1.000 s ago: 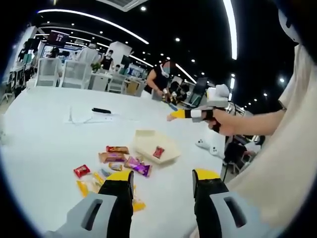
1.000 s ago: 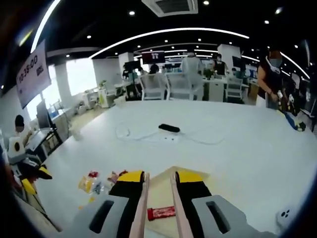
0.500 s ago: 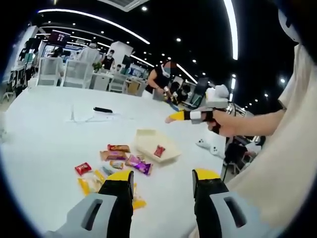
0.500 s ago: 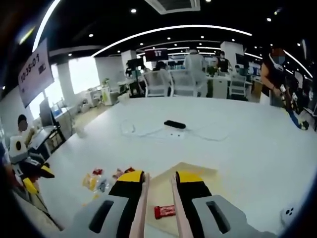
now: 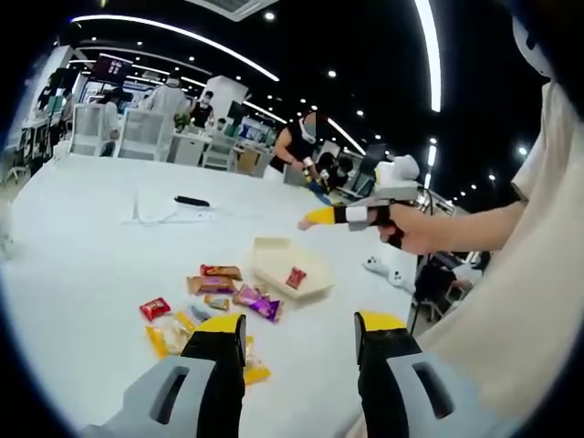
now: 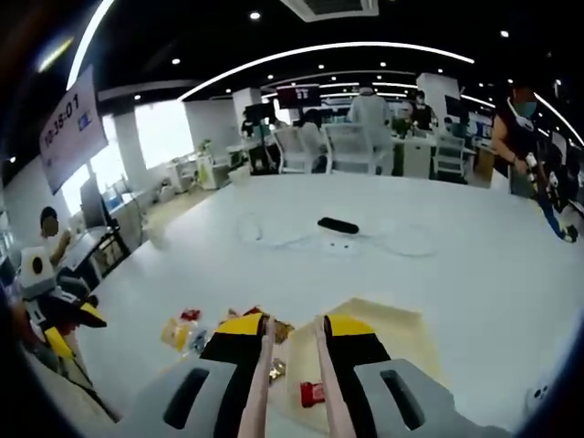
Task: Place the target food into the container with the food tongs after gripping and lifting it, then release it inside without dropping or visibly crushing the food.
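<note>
My right tool (image 6: 290, 321) grips the food tongs (image 6: 258, 383), apparently empty, above the container (image 5: 287, 266) holding a red snack (image 5: 296, 277); remaining snacks (image 5: 208, 297) lie leftward, nearer my open, empty left tool (image 5: 301, 328).

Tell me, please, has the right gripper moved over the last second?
Yes. In the left gripper view the right gripper has shifted slightly leftward, further over the shallow beige cardboard container on the white table.

White surface (image 5: 82, 246), snacks plus tray on it.
Cream tray (image 5: 287, 266) sits flat with one red packet (image 5: 296, 277) inside; loose wrapped snacks (image 5: 205, 297) scattered just beside it on the bare top. Further back a black bar-shaped device (image 5: 192, 202) with a white cable (image 6: 274, 239). White controller-like object (image 5: 388, 271) near the surface's edge.
</note>
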A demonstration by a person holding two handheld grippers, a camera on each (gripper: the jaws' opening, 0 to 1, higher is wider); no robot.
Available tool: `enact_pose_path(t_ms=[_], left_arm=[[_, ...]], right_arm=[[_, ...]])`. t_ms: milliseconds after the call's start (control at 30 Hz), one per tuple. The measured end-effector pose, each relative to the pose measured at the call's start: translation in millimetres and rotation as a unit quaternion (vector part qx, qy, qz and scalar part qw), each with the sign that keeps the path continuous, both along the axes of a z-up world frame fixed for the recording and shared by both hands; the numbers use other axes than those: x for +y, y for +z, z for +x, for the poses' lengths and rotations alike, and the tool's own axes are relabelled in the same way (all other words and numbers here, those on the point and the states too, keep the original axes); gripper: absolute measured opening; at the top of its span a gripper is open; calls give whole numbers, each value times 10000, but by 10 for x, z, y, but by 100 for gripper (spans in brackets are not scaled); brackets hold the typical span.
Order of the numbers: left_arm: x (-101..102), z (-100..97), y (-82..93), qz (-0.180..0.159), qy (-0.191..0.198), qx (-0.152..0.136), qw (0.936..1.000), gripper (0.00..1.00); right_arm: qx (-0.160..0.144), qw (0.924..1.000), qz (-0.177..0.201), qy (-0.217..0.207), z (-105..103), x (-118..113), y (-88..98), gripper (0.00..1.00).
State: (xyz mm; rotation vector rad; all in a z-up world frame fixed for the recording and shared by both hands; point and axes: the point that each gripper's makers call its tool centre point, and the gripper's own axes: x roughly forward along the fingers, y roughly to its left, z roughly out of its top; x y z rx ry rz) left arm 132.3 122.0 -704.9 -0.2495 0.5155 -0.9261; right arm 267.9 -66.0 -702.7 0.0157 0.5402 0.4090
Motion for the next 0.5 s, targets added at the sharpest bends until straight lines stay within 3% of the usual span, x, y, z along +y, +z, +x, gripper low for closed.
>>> enact_pose_path(t_ms=[500], left_arm=[[0, 36, -27, -16, -23, 44, 10000, 47]], right_arm=[[133, 9999, 52, 76, 7, 97, -99, 25]])
